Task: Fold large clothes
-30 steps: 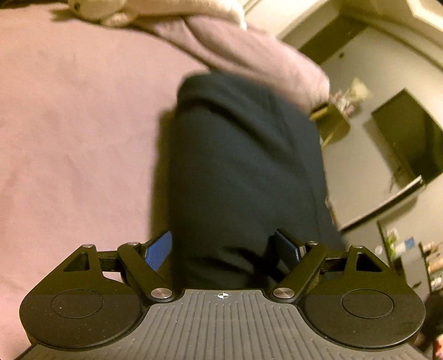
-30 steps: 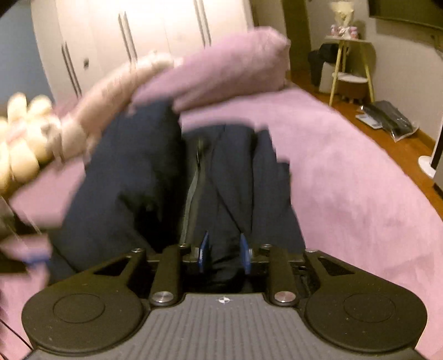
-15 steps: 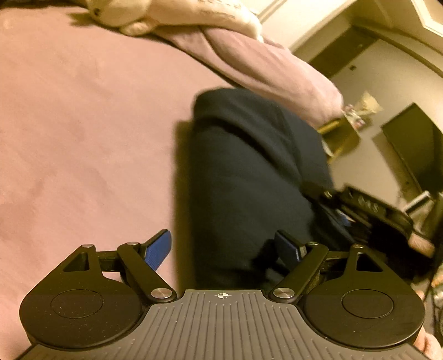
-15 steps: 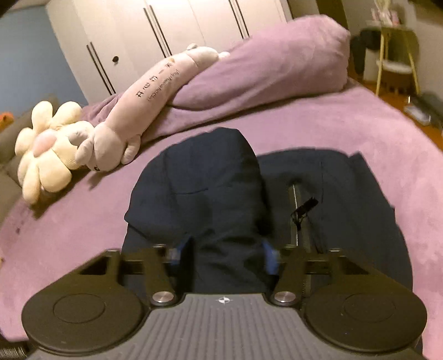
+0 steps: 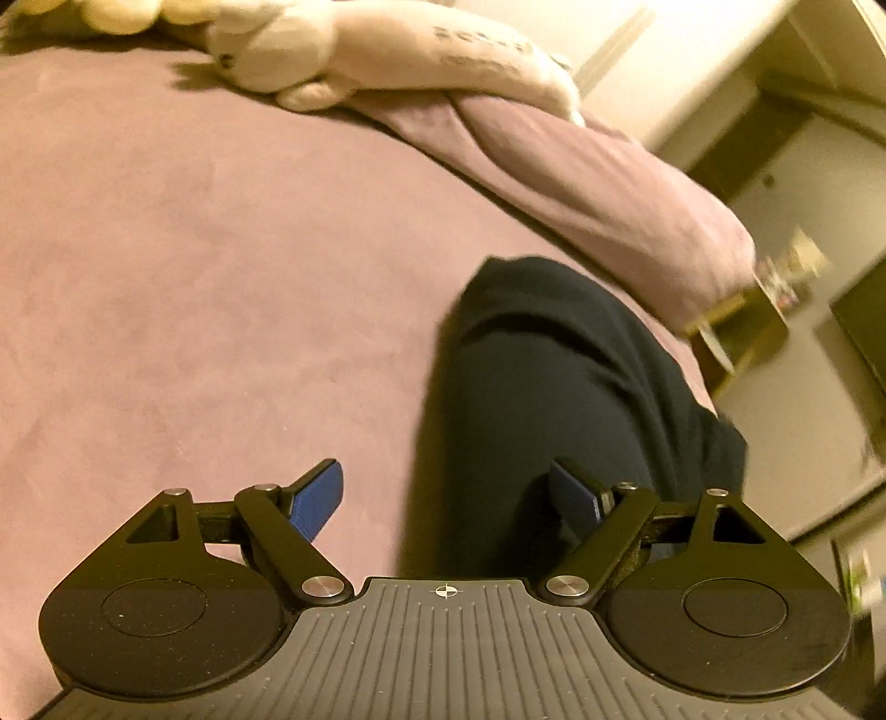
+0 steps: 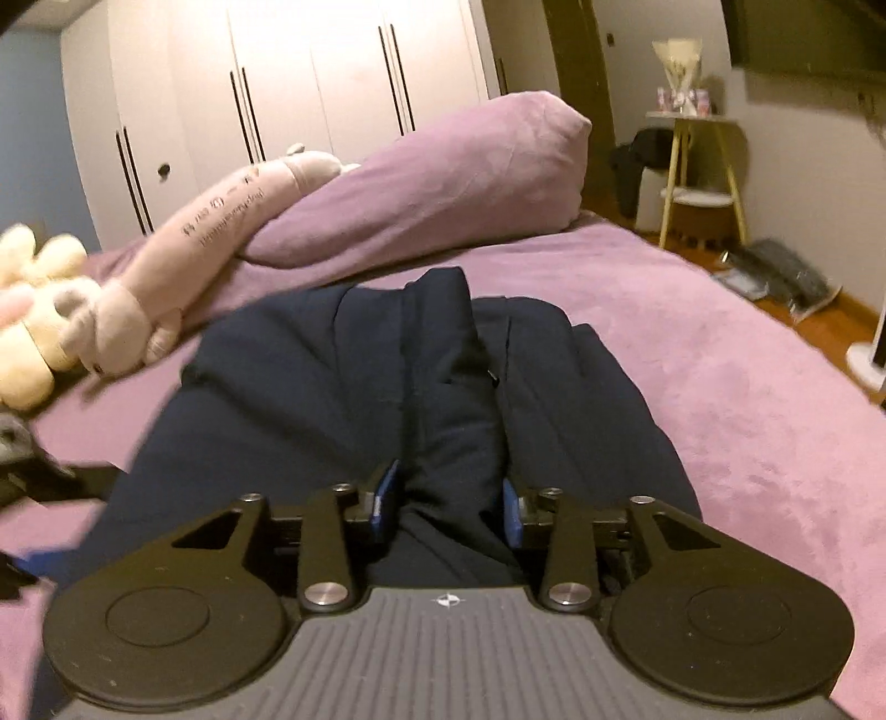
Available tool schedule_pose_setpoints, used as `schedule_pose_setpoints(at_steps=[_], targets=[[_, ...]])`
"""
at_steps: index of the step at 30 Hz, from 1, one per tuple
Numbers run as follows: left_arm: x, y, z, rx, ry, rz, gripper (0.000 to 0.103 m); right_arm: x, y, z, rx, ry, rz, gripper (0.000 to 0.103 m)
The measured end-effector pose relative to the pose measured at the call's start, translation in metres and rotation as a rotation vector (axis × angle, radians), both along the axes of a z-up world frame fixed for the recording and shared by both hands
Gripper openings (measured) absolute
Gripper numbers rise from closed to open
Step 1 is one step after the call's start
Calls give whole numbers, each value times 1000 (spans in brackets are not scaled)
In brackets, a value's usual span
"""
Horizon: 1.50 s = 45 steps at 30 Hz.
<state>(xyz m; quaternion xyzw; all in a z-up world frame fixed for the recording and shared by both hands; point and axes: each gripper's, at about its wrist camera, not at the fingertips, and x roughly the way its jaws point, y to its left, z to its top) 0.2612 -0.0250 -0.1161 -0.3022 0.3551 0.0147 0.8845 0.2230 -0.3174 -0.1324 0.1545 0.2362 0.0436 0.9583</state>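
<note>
Left wrist view: left gripper (image 5: 446, 498) wide open, with nothing held. One blue fingertip (image 5: 317, 501) over the purple bed cover (image 5: 194, 288), the other against the dark navy jacket (image 5: 542, 399). Jacket lying ahead and to the right of the tool, stretched away toward a purple pillow (image 5: 598, 188). Long pink plush toy (image 5: 387, 50) far ahead at the top, resting on that pillow.

Right wrist view: right gripper (image 6: 448, 501) partly closed, with a thick fold of the dark navy jacket (image 6: 421, 387) bunched between the blue pads (image 6: 386, 498). Cannot tell for sure how tight the pinch is. Rest of the jacket spread flat on the purple bed cover (image 6: 747, 415), straight ahead of the tool and out to both sides. Purple pillow (image 6: 443, 194) farther ahead. Long pink plush toy (image 6: 221, 221) ahead to the left, leaning on the pillow, with a cream plush toy (image 6: 27, 310) just beside it. White wardrobe (image 6: 277, 83) at the back. Small yellow side table (image 6: 700, 177) far off to the right.
</note>
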Motion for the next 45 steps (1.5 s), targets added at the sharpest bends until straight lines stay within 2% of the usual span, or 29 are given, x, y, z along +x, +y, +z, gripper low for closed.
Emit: schedule_pose_setpoints(at_steps=[4, 7, 9, 10, 12, 14, 16, 19, 21, 23, 27, 30, 33, 36, 41, 43, 45], targets=[[3, 3, -5, 17, 10, 7, 86, -5, -1, 38, 9, -57, -23, 42], [4, 8, -9, -17, 23, 5, 85, 11, 23, 64, -19, -106, 43, 42], [4, 8, -8, -18, 27, 8, 85, 33, 47, 70, -60, -86, 110, 40], [4, 7, -7, -6, 24, 8, 85, 44, 58, 69, -89, -74, 134, 35], [3, 4, -5, 20, 21, 4, 85, 70, 78, 57, -165, -33, 160, 33], [3, 5, -3, 30, 22, 4, 85, 90, 86, 36, -268, -3, 118, 30], [9, 2, 0, 39, 13, 7, 85, 96, 78, 14, -314, 9, 68, 28], [28, -11, 9, 70, -5, 31, 85, 92, 58, 2, -275, -14, -11, 28], [44, -26, 15, 70, -49, 58, 85, 89, 49, -5, -266, -35, -49, 27], [62, -44, 16, 80, -75, 25, 87, 90, 43, -15, -249, -56, -52, 26], [82, -72, 1, 180, -72, 25, 93, 100, 19, -31, -127, -66, -52, 26], [85, -77, -23, 216, -77, 55, 97, 99, 23, -43, -144, -99, -52, 26], [88, -67, -45, 160, -84, 72, 99, 102, 30, -55, -172, -135, -57, 26], [92, -69, -54, 168, -70, 89, 100, 105, 35, -54, -195, -133, -61, 27], [86, -66, -32, 206, -42, 55, 100, 90, 25, -27, -120, -127, -19, 33], [68, -64, -15, 236, -59, 15, 98, 70, 22, -16, -93, -136, -14, 39], [40, -64, 4, 283, -102, -32, 97, 42, 23, -12, -119, -151, -10, 40]])
